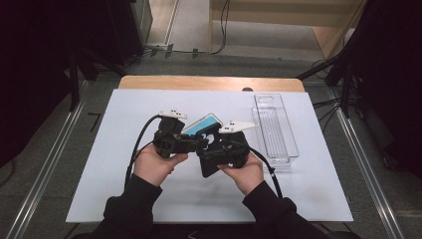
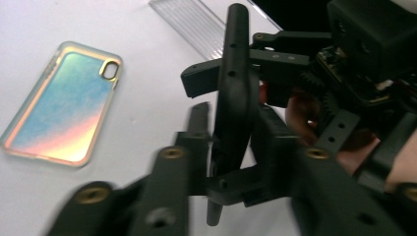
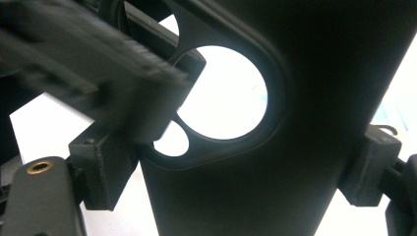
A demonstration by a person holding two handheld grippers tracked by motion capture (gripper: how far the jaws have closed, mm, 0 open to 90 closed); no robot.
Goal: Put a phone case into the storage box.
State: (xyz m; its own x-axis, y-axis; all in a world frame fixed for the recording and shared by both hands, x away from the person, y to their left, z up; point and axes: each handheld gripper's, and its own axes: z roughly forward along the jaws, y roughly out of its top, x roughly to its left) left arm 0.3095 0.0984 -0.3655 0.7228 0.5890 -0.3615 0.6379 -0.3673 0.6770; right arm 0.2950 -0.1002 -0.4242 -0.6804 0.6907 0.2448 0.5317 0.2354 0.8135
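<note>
A: High view first. Where's the black phone case (image 1: 210,162) sitting against the jaws?

B: Lifted off the white tabletop (image 1: 119,149), near the middle, between both tools. The right gripper (image 1: 211,155) has its jaws clamped across the case's width; in the right gripper view the pads press on either long edge and the camera cutout (image 3: 221,96) faces the lens.

A: And the left gripper (image 1: 199,144)?

B: It comes in from the left, jaws closed over the case's edge near that cutout. The left gripper view has the case edge-on, long axis running upright between the jaws. How firm that pinch is I'd only guess; the frame is blurred.

A: So both are on it.

B: Yes, meeting at the case.

A: Around them?

B: An iridescent phone case (image 1: 201,123) lies flat just beyond the grippers, a clear plastic tray (image 1: 275,128) to the right, dark floor around the table.
</note>
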